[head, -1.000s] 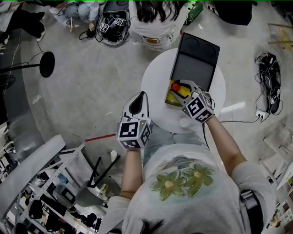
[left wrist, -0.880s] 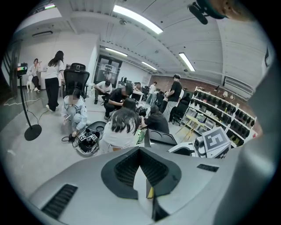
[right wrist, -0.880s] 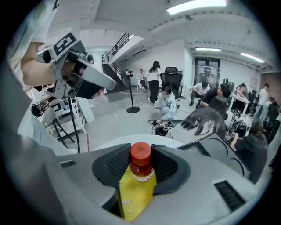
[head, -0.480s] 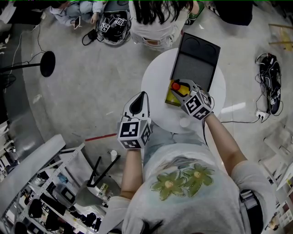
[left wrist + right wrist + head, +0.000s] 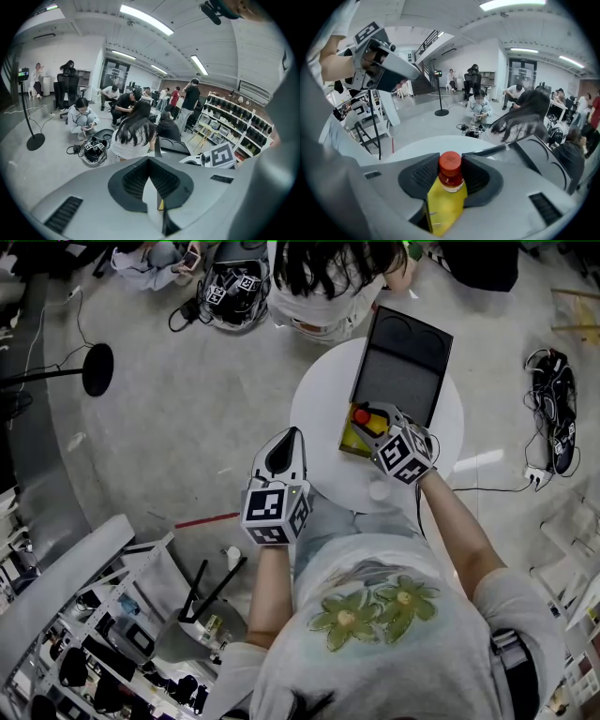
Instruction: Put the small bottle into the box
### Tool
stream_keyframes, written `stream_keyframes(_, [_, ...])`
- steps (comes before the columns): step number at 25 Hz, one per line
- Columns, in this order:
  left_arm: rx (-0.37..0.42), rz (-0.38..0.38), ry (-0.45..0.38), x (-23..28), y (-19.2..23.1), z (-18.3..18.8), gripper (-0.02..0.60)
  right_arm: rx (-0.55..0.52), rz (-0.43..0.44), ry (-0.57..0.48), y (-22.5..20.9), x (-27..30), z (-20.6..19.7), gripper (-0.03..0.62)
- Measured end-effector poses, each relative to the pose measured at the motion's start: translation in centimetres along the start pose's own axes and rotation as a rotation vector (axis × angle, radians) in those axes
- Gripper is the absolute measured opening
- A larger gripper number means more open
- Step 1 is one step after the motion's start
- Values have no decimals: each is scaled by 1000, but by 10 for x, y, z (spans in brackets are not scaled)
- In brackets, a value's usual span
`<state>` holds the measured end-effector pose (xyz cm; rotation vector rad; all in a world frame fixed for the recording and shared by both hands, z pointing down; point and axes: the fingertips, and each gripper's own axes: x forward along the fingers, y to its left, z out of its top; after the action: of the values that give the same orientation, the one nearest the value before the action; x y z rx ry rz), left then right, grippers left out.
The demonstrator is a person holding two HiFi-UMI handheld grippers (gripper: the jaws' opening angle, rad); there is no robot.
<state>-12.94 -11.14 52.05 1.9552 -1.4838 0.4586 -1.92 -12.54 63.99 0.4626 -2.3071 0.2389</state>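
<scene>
Fingers of right gripper [image 5: 451, 173] clamped on one small bottle [image 5: 450, 163] at one yellow box [image 5: 349, 442], left gripper [image 5: 291, 437] fingers closed, empty

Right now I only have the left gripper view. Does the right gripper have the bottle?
Observer: Yes. The right gripper view shows the right gripper closed on the small bottle, red cap up.
Operator: Where's the box?
Observer: Head view: the dark box lies open on the round white table, lid raised at the far end.
Operator: Bottle inside yet?
Observer: Not yet. In the head view it is at the box's near left corner, in the jaws.
</scene>
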Motion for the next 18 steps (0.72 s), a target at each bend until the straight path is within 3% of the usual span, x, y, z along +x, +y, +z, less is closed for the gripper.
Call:
stream_keyframes(16, [20, -1, -1, -2, -2, -3, 2, 28, -25, 42, -1, 4, -14, 155])
stream_keyframes(18, [25, -2, -3, -4, -4, -2, 2, 28, -21, 63, 0, 6, -17, 184])
